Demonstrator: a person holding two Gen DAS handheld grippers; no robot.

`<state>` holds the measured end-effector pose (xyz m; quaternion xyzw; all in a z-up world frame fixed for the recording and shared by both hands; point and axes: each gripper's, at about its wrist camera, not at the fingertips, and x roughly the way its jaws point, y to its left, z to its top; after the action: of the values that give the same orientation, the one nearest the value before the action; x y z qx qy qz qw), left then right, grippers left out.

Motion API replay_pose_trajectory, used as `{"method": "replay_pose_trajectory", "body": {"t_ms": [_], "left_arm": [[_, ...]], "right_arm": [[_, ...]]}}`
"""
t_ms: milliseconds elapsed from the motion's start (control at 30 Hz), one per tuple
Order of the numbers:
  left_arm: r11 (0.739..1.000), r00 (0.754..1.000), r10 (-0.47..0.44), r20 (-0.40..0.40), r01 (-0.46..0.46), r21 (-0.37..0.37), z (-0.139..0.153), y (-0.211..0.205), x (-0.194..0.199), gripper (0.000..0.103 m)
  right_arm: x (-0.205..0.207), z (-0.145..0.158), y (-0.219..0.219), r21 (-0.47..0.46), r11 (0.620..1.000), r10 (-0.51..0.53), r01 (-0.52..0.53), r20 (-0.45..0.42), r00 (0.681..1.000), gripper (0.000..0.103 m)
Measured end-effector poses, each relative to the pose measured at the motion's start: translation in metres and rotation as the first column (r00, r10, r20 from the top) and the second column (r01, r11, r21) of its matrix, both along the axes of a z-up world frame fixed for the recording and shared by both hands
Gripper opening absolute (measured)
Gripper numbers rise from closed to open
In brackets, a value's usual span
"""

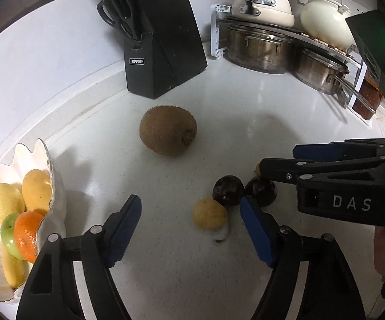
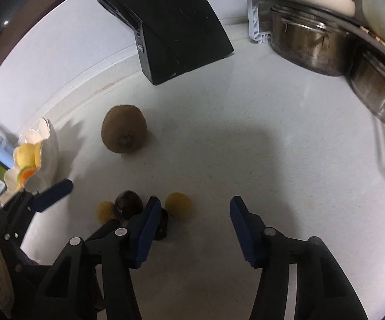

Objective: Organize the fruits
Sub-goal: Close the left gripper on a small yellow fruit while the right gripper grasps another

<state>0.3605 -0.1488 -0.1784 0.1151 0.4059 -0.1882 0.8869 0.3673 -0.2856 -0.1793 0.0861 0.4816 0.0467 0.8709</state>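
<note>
My left gripper (image 1: 189, 208) is open just above the white counter, and a small yellow fruit (image 1: 209, 213) lies between its blue pads without touching them. Two dark plums (image 1: 228, 190) sit right behind it. A brown kiwi (image 1: 168, 130) lies farther back. My right gripper (image 2: 195, 208) is open too, with a second small yellow fruit (image 2: 178, 205) between its pads, close to the left one. A plum (image 2: 128, 204) lies left of that finger, and another is half hidden behind it. The shell-shaped white bowl (image 1: 49, 160) at the left holds several fruits.
A black knife block (image 1: 163, 40) stands at the back. Steel pots (image 1: 259, 50) sit under a rack at the back right, with a cream kettle (image 1: 262, 8) and a teapot (image 1: 323, 21) on top. A person's fingers (image 1: 384, 250) show at the right edge.
</note>
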Motion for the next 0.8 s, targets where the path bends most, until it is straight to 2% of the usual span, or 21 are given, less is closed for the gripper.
{"method": "replay_pose_trajectory", "body": {"t_ms": [200,300,367,433,667,733,767,800], "left_arm": [[1.0,1.0,-0.003,-0.023,0.002,-0.018,-0.005,-0.001,0.005,0.062],[1.0,0.999,-0.012,-0.03,0.011,-0.027,-0.006,-0.002,0.005,0.052],[0.999,0.999,-0.025,-0.039,0.024,-0.027,-0.008,-0.004,0.006,0.037],[0.999,0.998,-0.033,-0.052,0.032,-0.028,-0.009,-0.006,0.006,0.029],[0.999,1.0,-0.017,-0.022,0.016,-0.033,-0.003,-0.005,-0.005,0.028],[0.999,1.0,-0.004,-0.025,0.003,-0.04,-0.002,-0.002,-0.006,0.028],[0.999,1.0,0.002,-0.025,-0.003,-0.042,-0.002,-0.001,-0.006,0.028],[0.999,1.0,0.005,-0.025,-0.006,-0.043,-0.002,-0.001,-0.006,0.028]], "right_arm": [[0.007,-0.001,-0.002,0.026,1.0,-0.007,0.007,-0.012,1.0,0.054],[0.008,-0.002,-0.004,0.054,0.998,-0.012,0.013,-0.024,1.0,0.053],[0.008,-0.003,-0.005,0.076,0.997,-0.012,0.014,-0.031,0.999,0.053],[0.009,-0.004,-0.007,0.108,0.994,-0.013,0.018,-0.045,0.999,0.053],[0.009,-0.005,-0.007,0.169,0.985,0.003,0.01,-0.073,0.997,0.041],[0.009,-0.006,-0.006,0.172,0.985,0.007,0.006,-0.078,0.997,0.034],[0.01,-0.007,-0.005,0.17,0.985,0.01,0.004,-0.08,0.997,0.026],[0.011,-0.007,-0.005,0.165,0.986,0.01,0.003,-0.081,0.997,0.024]]}}
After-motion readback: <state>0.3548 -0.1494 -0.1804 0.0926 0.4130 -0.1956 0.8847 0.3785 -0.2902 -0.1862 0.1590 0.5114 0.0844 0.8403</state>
